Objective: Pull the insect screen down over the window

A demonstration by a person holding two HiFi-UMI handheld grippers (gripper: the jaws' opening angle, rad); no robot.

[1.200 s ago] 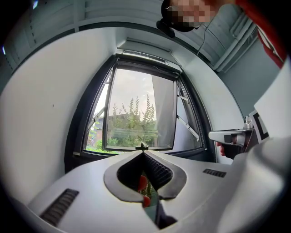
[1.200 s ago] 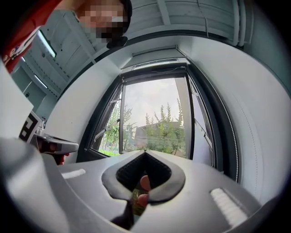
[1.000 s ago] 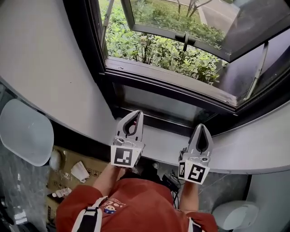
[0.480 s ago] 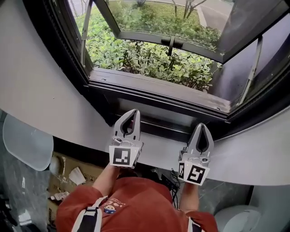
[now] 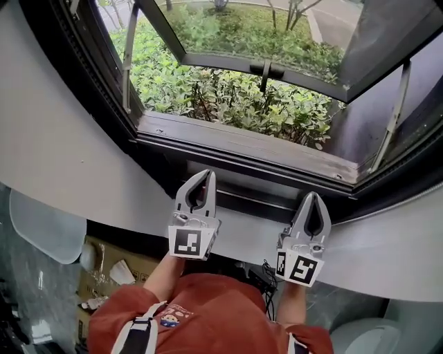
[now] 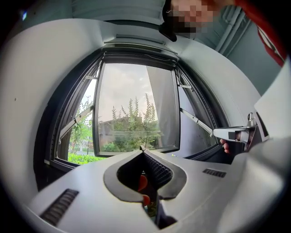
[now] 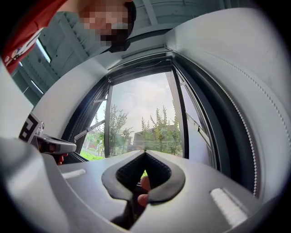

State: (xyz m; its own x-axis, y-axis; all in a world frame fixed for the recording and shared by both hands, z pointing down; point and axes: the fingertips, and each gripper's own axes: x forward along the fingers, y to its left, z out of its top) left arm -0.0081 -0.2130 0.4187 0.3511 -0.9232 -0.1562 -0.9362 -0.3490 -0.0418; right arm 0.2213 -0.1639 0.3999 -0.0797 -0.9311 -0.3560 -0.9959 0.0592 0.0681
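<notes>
Head view: left claw (image 5: 210,173) and right claw (image 5: 315,196), both clenched on nothing, hang near the open window (image 5: 242,146).
Left gripper view: the opening is bare. The insect screen, unseen, is presumably rolled inside the top rail (image 6: 136,43).
Right gripper view: the same, so the pull is not yet begun.

Green shrubs (image 5: 235,93) cover the ground across the upper middle of the head view, with grey paving (image 5: 332,17) at the upper right. At the lower left lies a brown cardboard box (image 5: 100,252) with a crumpled white wad (image 5: 122,273) on it. A pale rounded shape (image 5: 45,225) sits up and left of the box. Black cables (image 5: 261,276) bunch at lower centre. In the left gripper view, thin trees (image 6: 136,113) stand before a low building (image 6: 119,132).
</notes>
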